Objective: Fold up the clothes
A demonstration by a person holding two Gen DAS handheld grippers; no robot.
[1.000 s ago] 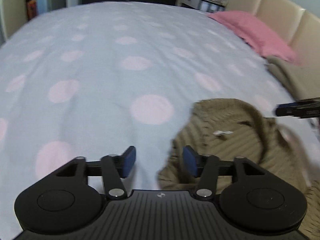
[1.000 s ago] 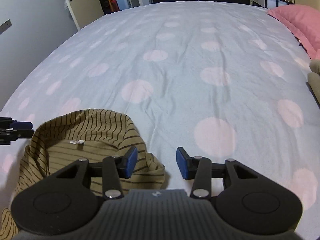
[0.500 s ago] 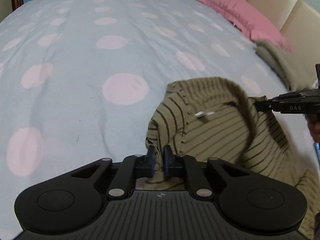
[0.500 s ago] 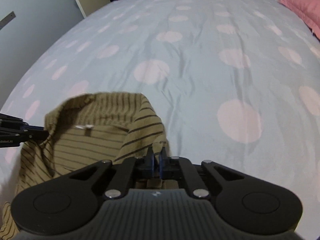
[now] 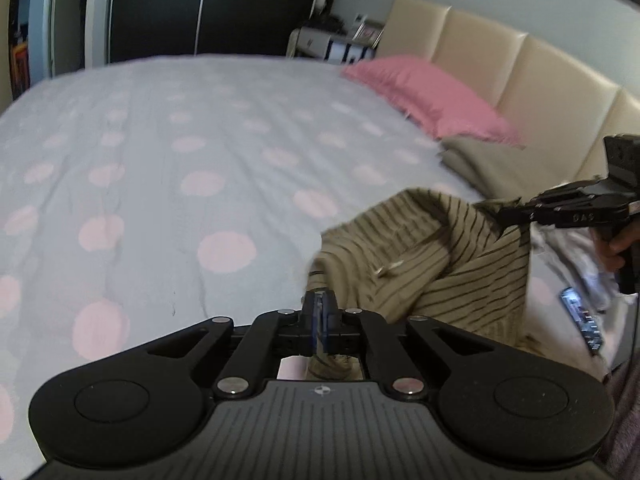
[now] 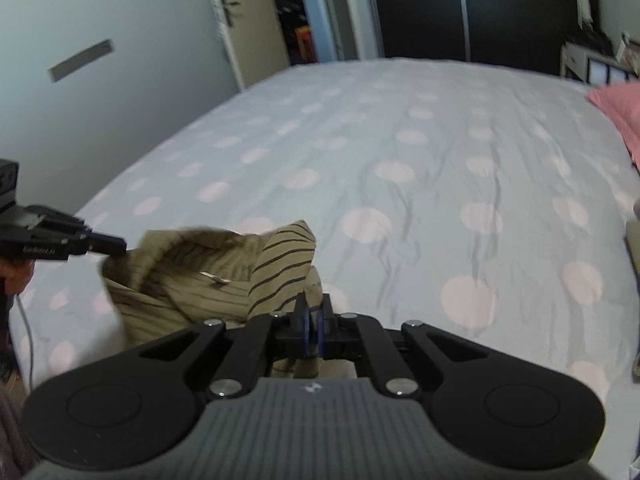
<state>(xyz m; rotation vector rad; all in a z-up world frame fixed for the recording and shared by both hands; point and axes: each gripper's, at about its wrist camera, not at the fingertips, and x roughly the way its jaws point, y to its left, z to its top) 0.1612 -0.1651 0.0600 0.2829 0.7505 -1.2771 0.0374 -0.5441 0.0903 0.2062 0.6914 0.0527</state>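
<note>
both grippers were clamped on the striped shirt [image 5: 432,256]: the left gripper [image 5: 319,312] and the right gripper [image 6: 311,322] each pinched a shoulder edge in closed fingers, holding it up over the spotted bed [image 6: 400,152].

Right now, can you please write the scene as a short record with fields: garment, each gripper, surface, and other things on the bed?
garment: olive striped shirt, bunched, collar opening facing up, held at two edges
left gripper: shut on the shirt edge
right gripper: shut on the opposite shirt edge
surface: bed cover, pale with pink dots
other things: pink pillow by the headboard; folded olive cloth beside the pillow
fold state: not yet folded
</note>
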